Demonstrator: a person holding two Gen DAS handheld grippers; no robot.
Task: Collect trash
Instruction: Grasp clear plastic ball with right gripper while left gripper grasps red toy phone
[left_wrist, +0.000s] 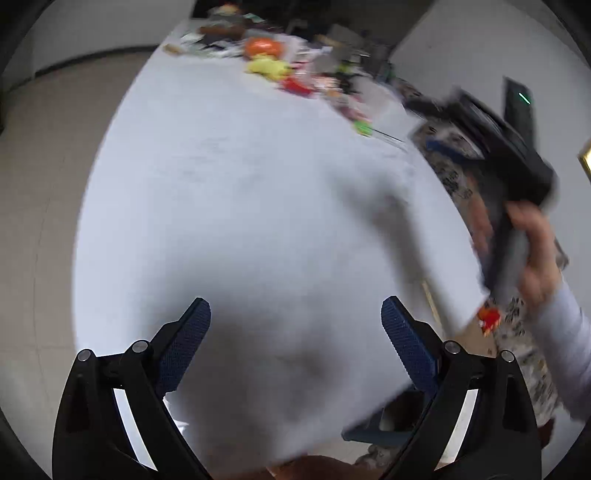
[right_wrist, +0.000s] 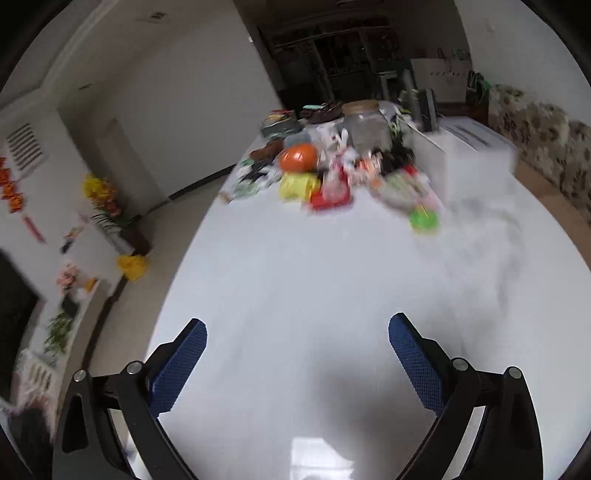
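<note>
Both my left tongs and right tongs gape wide and empty above the bare near table, since the trash sits heaped at its far end, well apart

No text, label or number can be read anywhere; both views are too blurred.
</note>
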